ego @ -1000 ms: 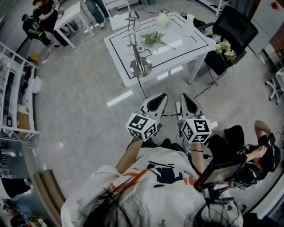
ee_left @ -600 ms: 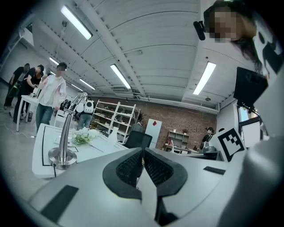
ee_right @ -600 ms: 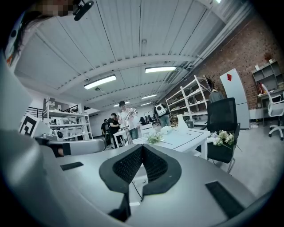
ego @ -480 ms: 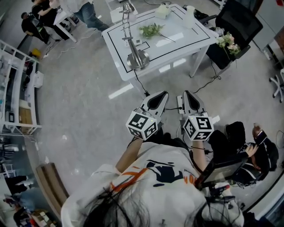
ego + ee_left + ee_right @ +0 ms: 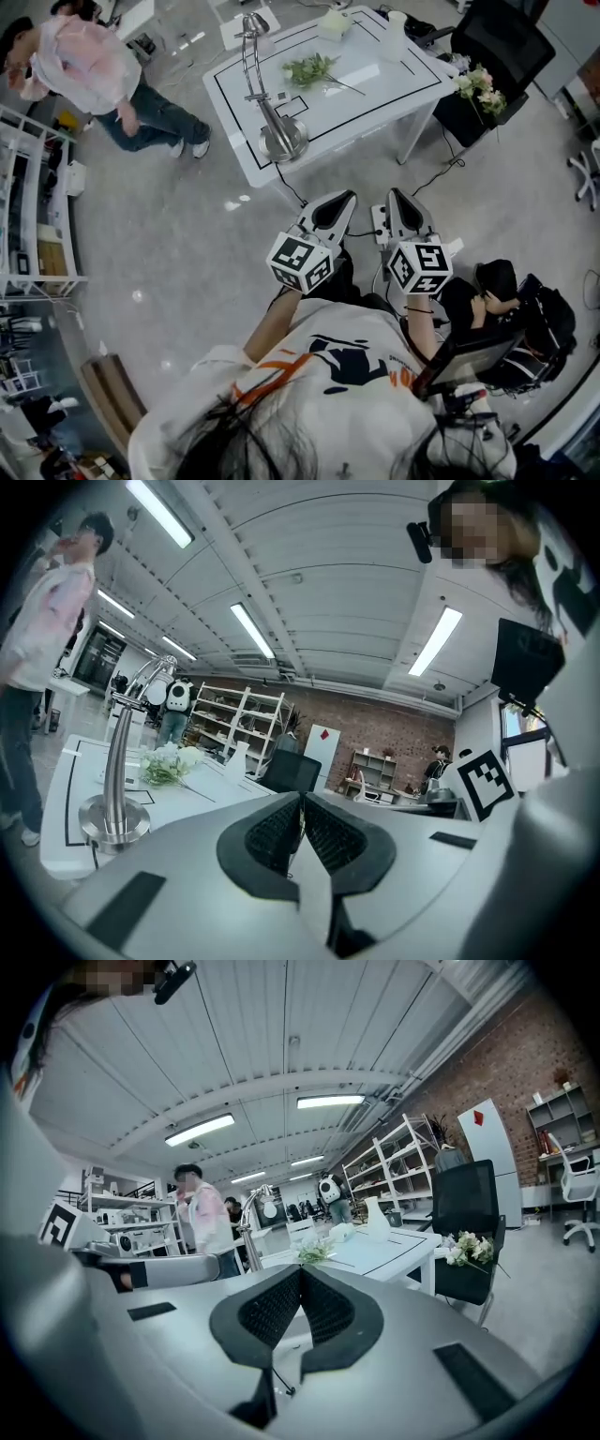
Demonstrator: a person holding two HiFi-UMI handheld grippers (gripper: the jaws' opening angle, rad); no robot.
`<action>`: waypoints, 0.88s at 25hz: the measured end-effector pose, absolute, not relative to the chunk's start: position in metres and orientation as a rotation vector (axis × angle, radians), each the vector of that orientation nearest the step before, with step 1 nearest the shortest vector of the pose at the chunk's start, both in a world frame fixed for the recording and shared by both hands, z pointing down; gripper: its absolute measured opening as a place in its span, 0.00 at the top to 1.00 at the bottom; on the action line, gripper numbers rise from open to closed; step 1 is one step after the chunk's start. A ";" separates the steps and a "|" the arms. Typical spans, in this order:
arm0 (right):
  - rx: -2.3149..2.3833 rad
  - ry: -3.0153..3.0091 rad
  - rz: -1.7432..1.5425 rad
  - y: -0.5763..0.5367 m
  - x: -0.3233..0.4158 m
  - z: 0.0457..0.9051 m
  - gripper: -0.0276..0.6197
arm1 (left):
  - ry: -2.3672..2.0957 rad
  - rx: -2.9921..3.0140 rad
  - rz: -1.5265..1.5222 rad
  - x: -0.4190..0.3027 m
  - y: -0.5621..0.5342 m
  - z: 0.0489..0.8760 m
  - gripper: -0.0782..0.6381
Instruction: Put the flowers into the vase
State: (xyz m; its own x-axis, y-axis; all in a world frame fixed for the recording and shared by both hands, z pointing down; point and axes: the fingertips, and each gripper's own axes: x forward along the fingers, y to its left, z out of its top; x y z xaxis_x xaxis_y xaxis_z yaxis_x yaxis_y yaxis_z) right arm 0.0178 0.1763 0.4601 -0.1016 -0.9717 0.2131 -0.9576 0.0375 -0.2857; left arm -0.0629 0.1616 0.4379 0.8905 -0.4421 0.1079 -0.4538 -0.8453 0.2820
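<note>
- Metal gooseneck stand [image 5: 277,139]: upper centre, on the left part of the white table [image 5: 375,89].
- Flower sprig [image 5: 311,69]: lies flat on the table, top centre, untouched.
- Left gripper [image 5: 343,202]: mid-frame, well apart from the table, jaws clenched together on nothing.
- White vase [image 5: 395,35]: upright near the table's far right corner, no stems seen in it.
- Right gripper [image 5: 397,202]: just beside the left, jaws pressed together, empty.
- Second bouquet [image 5: 480,91]: upper right, on the black chair [image 5: 511,52].
- Progress, as judged: not begun. Approach, grasp and insertion all remain.
</note>
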 end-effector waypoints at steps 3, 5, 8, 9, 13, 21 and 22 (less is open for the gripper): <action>-2.084 2.238 -0.553 0.147 0.024 0.457 0.94 | -0.656 2.757 0.045 -0.054 0.131 0.436 0.88; -2.085 2.242 -0.547 0.125 0.027 0.454 0.94 | -0.650 2.766 0.040 -0.049 0.110 0.432 0.88; -2.088 2.249 -0.544 0.096 0.028 0.451 0.94 | -0.645 2.770 0.029 -0.045 0.080 0.428 0.88; -2.089 2.252 -0.545 0.087 0.028 0.451 0.94 | -0.644 2.768 0.025 -0.045 0.071 0.427 0.88; -2.096 2.265 -0.557 0.055 0.026 0.453 0.94 | -0.638 2.759 0.022 -0.044 0.035 0.429 0.88; -2.133 2.254 -0.549 -0.001 0.033 0.451 0.94 | -0.589 2.761 0.010 -0.035 -0.021 0.428 0.88; -2.138 2.251 -0.549 -0.006 0.034 0.452 0.94 | -0.579 2.763 0.012 -0.034 -0.026 0.429 0.88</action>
State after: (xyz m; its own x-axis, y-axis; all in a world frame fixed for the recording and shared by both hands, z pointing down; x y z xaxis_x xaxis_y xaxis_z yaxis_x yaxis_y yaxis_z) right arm 0.0335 -0.0063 0.4521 -0.0802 -0.9664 0.2441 -0.9703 0.0196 -0.2409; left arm -0.0339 -0.0261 0.4288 0.9179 -0.3902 0.0726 -0.3929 -0.8675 0.3049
